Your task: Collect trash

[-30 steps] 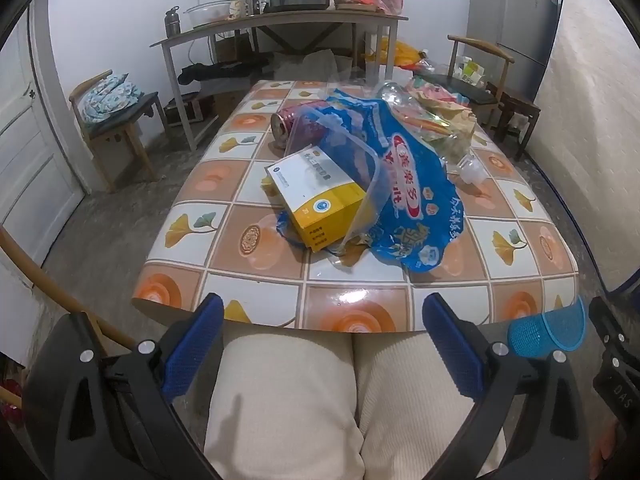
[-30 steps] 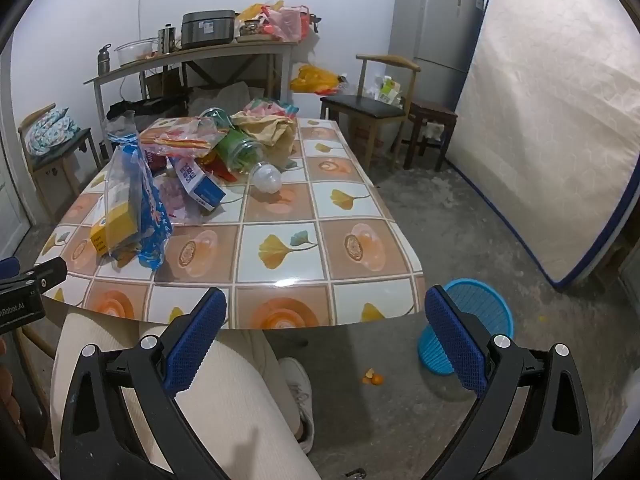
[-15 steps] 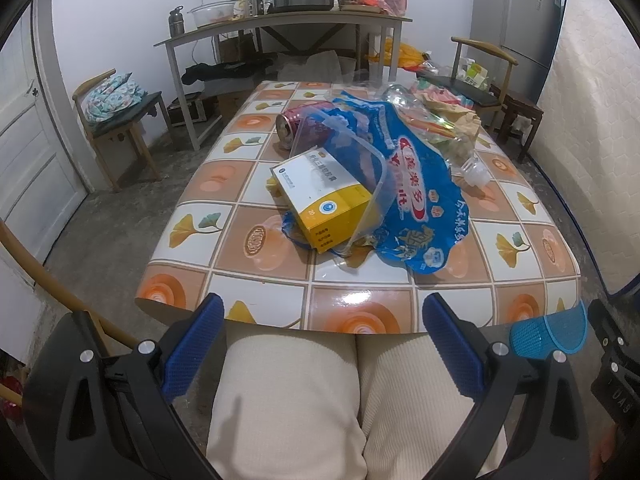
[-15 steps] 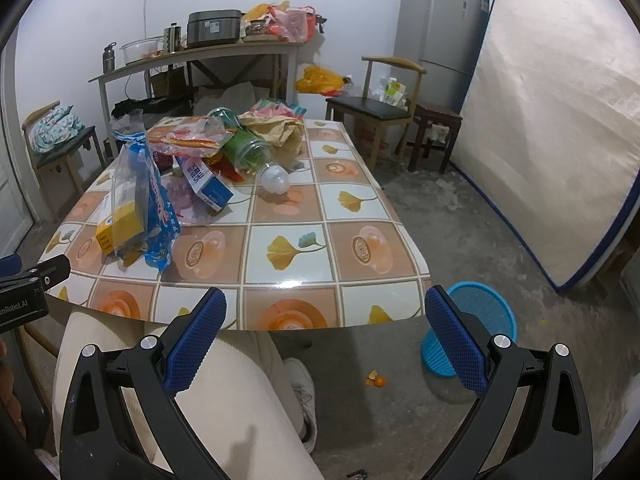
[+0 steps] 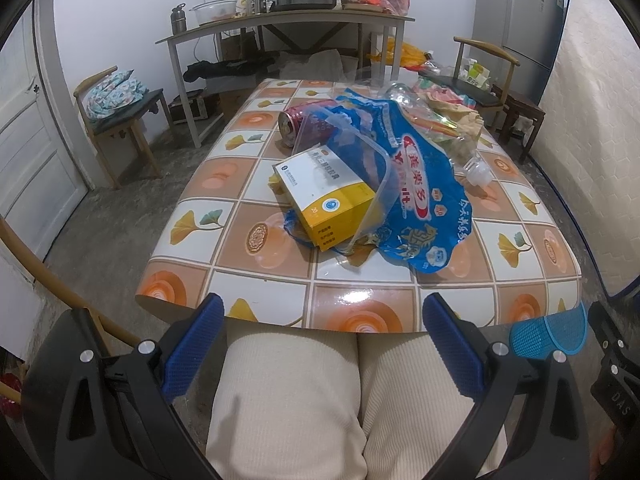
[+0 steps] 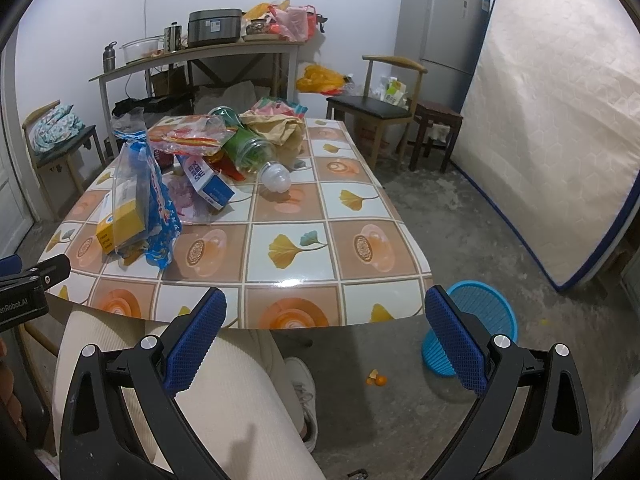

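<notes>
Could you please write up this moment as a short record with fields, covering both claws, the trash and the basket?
left claw: open, empty, held over the person's lap short of the table edge
right claw: open, empty, also short of the table
trash on table: yellow box inside a clear bag, lying on a blue wrapper; red can on its side; plastic bottle on its side
basket: blue, on the floor to the right of the table
progress: nothing picked up yet

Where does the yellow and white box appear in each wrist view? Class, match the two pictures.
Left wrist: yellow and white box at centre, under a clear bag.
Right wrist: the box at far left, beside the blue snack bag.
Shared landmark: blue mesh basket on the floor.
</notes>
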`<state>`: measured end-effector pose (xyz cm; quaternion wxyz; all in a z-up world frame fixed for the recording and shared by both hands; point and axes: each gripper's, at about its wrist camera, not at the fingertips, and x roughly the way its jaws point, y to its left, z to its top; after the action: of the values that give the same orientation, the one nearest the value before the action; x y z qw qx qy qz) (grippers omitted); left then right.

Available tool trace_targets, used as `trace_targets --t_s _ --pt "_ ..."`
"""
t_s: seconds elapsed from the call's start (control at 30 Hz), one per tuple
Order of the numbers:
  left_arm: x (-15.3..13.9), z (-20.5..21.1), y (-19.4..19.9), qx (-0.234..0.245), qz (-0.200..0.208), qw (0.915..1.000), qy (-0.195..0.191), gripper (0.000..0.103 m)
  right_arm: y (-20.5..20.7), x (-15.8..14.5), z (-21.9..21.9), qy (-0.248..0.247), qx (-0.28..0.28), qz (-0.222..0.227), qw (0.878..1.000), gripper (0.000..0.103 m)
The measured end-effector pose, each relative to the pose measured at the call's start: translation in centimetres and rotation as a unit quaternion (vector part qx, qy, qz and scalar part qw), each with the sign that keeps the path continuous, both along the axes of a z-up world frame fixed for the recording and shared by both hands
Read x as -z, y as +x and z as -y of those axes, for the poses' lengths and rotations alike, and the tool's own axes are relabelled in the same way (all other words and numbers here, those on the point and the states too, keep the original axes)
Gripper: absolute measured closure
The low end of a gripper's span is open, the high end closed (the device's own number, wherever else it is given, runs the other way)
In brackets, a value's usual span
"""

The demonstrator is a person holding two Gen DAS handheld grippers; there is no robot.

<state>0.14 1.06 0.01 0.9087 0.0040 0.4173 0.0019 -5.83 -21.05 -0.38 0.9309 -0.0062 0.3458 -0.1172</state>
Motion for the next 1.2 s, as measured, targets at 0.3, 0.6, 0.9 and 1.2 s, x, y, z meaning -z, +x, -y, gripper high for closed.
trace_targets --t_s 0.3,0.6,0.9,1.2 --pt "0.03 -0.12 0.0 -0.001 0.0 1.0 0.0 0.006 -0.01 0.04 0.08 0.001 -0.001 0.001 1.0 0.008" --pt "0.04 -0.24 -0.06 0.0 0.0 1.0 0.0 0.006 0.02 0.03 -0.07 0.002 -0.002 0.001 1.0 0.008" --pt "0.01 -0.13 -0.04 0.0 0.0 1.0 0.0 0.006 -0.01 0.05 -0.04 0.002 -0.003 0.002 1.0 0.008" --pt "0.0 -0.24 -0.04 0.0 0.001 1.0 0.001 0.006 0.01 0.02 -0.25 0.004 -0.004 0.002 1.0 0.008"
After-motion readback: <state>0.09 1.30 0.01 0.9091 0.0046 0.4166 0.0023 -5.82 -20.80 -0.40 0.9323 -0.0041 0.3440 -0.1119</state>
